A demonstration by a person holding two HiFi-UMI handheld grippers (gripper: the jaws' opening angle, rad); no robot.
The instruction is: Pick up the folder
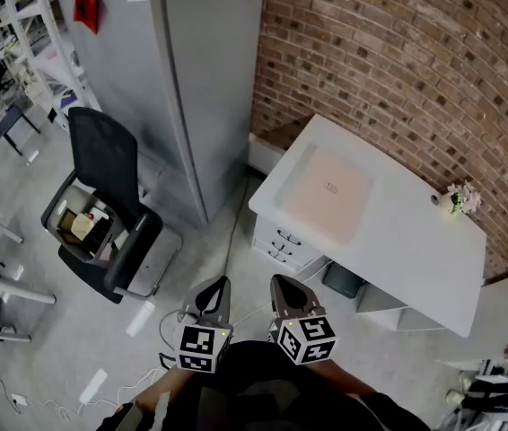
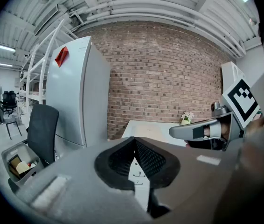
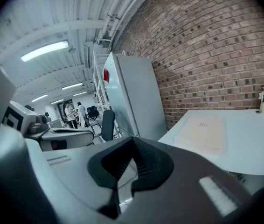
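Note:
A pale beige folder (image 1: 328,192) lies flat on the white desk (image 1: 416,241) by the brick wall; in the right gripper view the folder (image 3: 204,132) shows ahead to the right. My left gripper (image 1: 217,288) and right gripper (image 1: 283,287) hang side by side over the floor, well short of the desk. Both are shut with nothing between the jaws. In the left gripper view my left gripper (image 2: 134,141) points toward the desk (image 2: 143,129), with the right gripper's body on its right. The right gripper (image 3: 131,143) shows closed black pads.
A small vase of flowers (image 1: 459,199) stands at the desk's far corner. A drawer unit (image 1: 283,244) sits under the desk. A tall grey cabinet (image 1: 191,70) stands left of it, with a black office chair (image 1: 110,196) and a bin (image 1: 79,227) beside. Cables lie on the floor (image 1: 101,384).

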